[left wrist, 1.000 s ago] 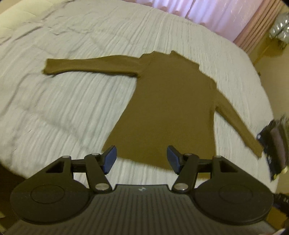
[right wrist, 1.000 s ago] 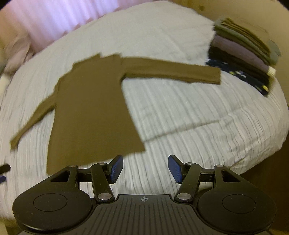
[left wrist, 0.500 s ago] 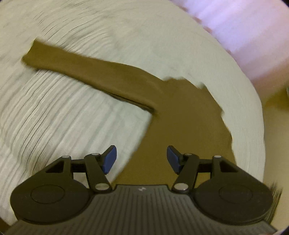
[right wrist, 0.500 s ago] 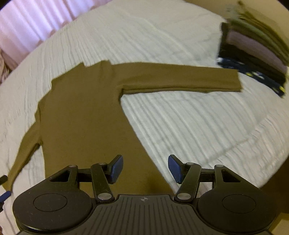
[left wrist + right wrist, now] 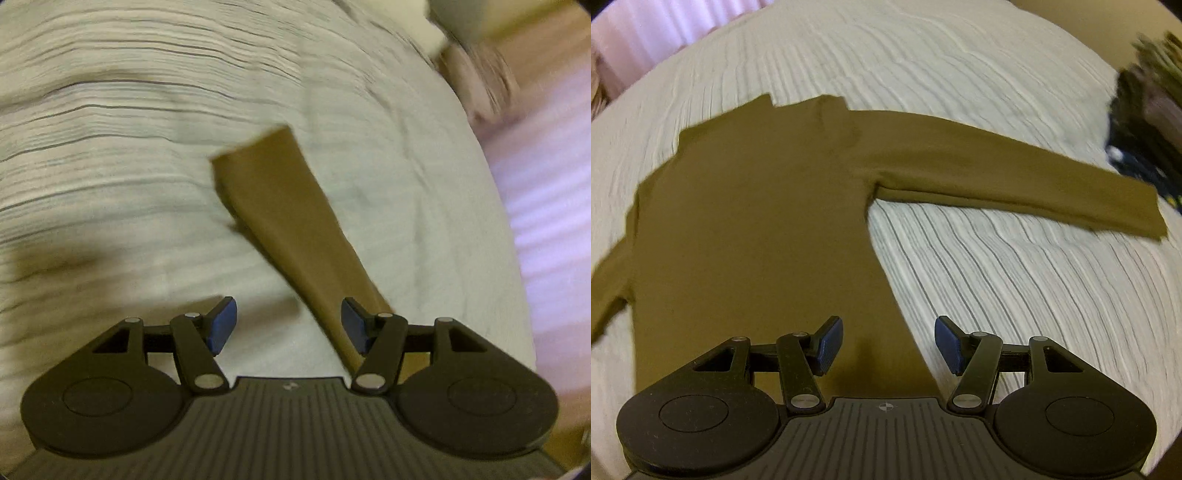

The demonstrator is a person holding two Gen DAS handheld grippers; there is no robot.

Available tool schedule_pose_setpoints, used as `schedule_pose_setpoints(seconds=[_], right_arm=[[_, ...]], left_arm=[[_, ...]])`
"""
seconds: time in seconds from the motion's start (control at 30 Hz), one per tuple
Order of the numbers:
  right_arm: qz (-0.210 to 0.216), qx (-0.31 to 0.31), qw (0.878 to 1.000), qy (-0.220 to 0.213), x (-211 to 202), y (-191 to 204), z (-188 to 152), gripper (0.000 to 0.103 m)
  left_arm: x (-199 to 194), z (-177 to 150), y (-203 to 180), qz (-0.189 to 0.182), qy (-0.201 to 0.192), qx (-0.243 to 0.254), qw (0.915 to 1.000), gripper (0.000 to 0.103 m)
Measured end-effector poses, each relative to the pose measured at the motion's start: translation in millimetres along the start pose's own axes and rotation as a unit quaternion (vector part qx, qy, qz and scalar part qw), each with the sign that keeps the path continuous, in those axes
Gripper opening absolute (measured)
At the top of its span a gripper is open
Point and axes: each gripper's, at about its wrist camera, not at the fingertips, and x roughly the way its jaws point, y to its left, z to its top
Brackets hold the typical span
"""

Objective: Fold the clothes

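Sweater [image 5: 750, 206] flat on bed [image 5: 997, 288]; both tools open.

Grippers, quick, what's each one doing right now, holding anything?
Left gripper: open, holding nothing, over the brown sleeve.
Right gripper: open, holding nothing, over the sweater.

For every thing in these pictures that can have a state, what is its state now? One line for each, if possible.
Olive sweater: spread flat on the bed, unfolded, both sleeves out.
Its sleeve: lying flat, not gripped.
Left gripper: open, holding nothing.
Right gripper: open, holding nothing.
Stack of clothes: folded and piled at the bed edge.
White bedcover: spread out, ribbed, slightly wrinkled.
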Motion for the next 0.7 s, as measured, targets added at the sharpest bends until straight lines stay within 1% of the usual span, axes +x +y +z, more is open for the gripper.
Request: schedule_pose_setpoints(seconds=[0.07,0.2,0.27,0.3,0.33,0.37,0.4,0.5,0.57,0.6,0.67,0.7], right_arm=[[-0.003,-0.013,1.000,0.003,13.4,1.8,-1.5,0.059],[-0.003,-0.014,1.000,0.017,29.5,-6.8,-3.7,0.059],[-0.004,-0.012,1.000,0.023,35.4,-12.8,-4.0,0.059],[-0.004,-0.010,1.000,0.025,36.3,-17.1,-3.3,0.059],[-0.005,-0.009,1.000,0.026,37.1,-21.4,-2.6,0.059],[-0.006,-0.007,1.000,0.027,38.4,-26.3,-1.3,0.059],[-0.007,-0.005,1.000,0.027,39.4,-31.2,1.1,0.059],[-0.010,0.003,1.000,0.020,39.4,-46.0,11.2,0.059],[-0.010,0.010,1.000,0.009,37.8,-57.4,17.7,0.059],[-0.010,0.015,1.000,0.004,37.0,-63.0,20.9,0.059],[-0.010,0.025,1.000,-0.006,36.3,-73.5,26.7,0.059],[-0.009,0.031,0.999,-0.011,35.7,-78.9,29.3,0.059]], left_arm=[[12.7,7.9,9.2,-0.002,-0.015,-0.027,0.9995,0.058],[30.4,16.4,14.9,0.010,-0.054,-0.050,0.9973,0.057],[34.3,15.9,10.9,0.013,-0.070,-0.053,0.9961,0.053],[35.8,15.8,8.2,0.013,-0.076,-0.050,0.9958,0.046],[37.1,15.2,4.7,0.006,-0.076,-0.046,0.9960,0.023],[38.4,14.3,1.5,-0.002,-0.071,-0.040,0.9967,0.003],[39.8,13.5,-1.7,-0.010,-0.066,-0.034,0.9972,0.003],[21.8,0.3,-35.8,-0.052,-0.104,0.016,0.9932,0.002],[9.5,-8.7,-58.8,-0.079,-0.129,0.049,0.9873,0.002],[2.0,-20.2,-77.8,-0.104,-0.130,0.073,0.9833,0.002],[-13.0,-44.2,-116.7,-0.156,-0.131,0.120,0.9716,0.002],[-24.2,-63.6,-139.5,-0.188,-0.128,0.158,0.9610,0.002]])
